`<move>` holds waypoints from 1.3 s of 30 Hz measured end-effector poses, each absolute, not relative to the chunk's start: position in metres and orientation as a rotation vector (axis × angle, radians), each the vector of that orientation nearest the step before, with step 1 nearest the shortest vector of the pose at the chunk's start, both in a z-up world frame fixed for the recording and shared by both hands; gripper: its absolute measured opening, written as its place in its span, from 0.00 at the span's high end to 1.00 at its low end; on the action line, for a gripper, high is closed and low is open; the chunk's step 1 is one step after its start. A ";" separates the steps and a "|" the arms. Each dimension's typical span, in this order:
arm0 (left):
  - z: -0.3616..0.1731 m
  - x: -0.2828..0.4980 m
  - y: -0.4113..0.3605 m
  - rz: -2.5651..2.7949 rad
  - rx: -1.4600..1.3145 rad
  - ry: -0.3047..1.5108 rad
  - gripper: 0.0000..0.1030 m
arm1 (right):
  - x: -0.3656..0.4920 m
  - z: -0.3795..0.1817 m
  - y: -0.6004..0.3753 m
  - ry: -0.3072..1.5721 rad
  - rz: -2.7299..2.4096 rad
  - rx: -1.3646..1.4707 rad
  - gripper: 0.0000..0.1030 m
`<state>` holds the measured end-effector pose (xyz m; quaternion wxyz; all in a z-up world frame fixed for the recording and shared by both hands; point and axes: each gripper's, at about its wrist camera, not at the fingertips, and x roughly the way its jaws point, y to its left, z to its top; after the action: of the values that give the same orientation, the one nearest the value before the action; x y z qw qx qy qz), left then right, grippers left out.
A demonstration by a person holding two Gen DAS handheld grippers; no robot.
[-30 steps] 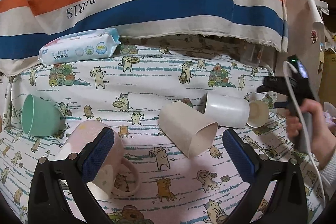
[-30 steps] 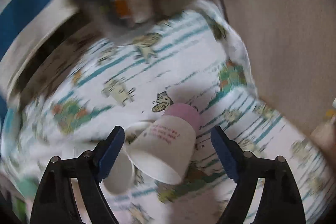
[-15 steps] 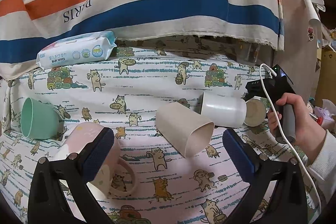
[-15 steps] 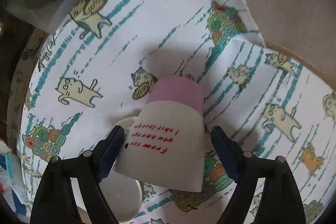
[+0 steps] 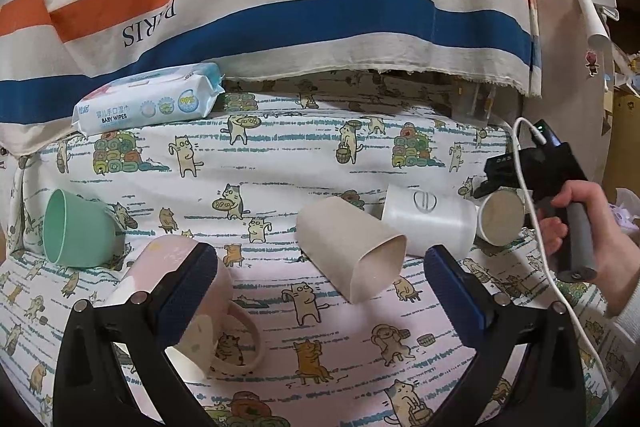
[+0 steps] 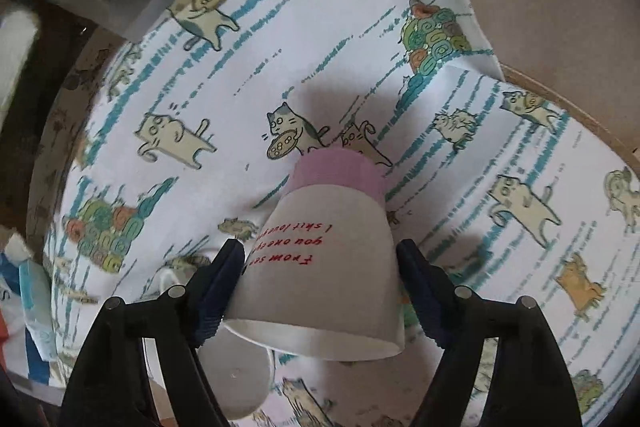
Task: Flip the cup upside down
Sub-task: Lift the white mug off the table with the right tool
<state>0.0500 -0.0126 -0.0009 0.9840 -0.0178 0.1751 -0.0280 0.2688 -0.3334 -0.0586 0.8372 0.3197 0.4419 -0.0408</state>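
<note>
Right tool (image 6: 320,267) clamped on the paper cup (image 6: 332,251), one pad (image 6: 220,279) on each side of the wall near the rim; the cup lay on its side, pink base pointing away from the tool, on the cat-print cloth (image 6: 240,67). Beside the paper cup, on its rim side, lay a white cup (image 6: 236,367). Left tool (image 5: 320,299) hung released and empty above the cloth, with a beige cup (image 5: 352,247) lying ahead between its pads and a pink mug (image 5: 180,291) just behind its left pad; a green cup (image 5: 76,227) and a wipes pack (image 5: 152,103) lay farther off. To finish the step well, the grip should probably stay light, since thin paper crushes; lift clear of the white cup, roll the wrist until the rim faces down, and set the rim flat before letting go.
</note>
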 end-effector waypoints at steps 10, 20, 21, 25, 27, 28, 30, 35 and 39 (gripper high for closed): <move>0.000 0.048 -0.009 -0.045 -0.044 0.351 0.00 | 0.231 -0.054 -0.327 0.961 0.007 0.585 0.25; 0.023 0.028 0.009 -0.035 -0.151 0.322 0.00 | 0.174 -0.041 -0.303 0.950 0.113 0.440 0.25; 0.022 0.029 0.012 -0.028 -0.153 0.329 0.00 | 0.165 -0.037 -0.303 0.948 0.124 0.433 0.25; 0.014 0.032 0.027 -0.003 -0.175 0.391 0.00 | 0.143 -0.033 -0.291 0.945 0.183 0.414 0.25; 0.009 0.035 0.037 0.009 -0.203 0.429 0.00 | 0.136 -0.031 -0.283 0.948 0.206 0.396 0.25; 0.006 0.034 0.041 0.015 -0.210 0.436 0.00 | 0.133 -0.032 -0.280 0.954 0.219 0.396 0.25; 0.004 0.031 0.046 0.036 -0.209 0.441 0.00 | 0.127 -0.034 -0.271 0.959 0.253 0.398 0.25; 0.005 0.018 0.044 0.046 -0.167 0.432 0.00 | 0.113 -0.036 -0.248 0.939 0.336 0.407 0.25; 0.011 0.012 0.042 0.051 -0.145 0.421 0.00 | 0.105 -0.036 -0.230 0.958 0.394 0.415 0.26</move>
<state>0.0116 0.0422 0.0112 0.9750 -0.0718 0.2087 0.0254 0.1046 -0.2302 -0.0359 0.8484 0.1968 0.4545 0.1868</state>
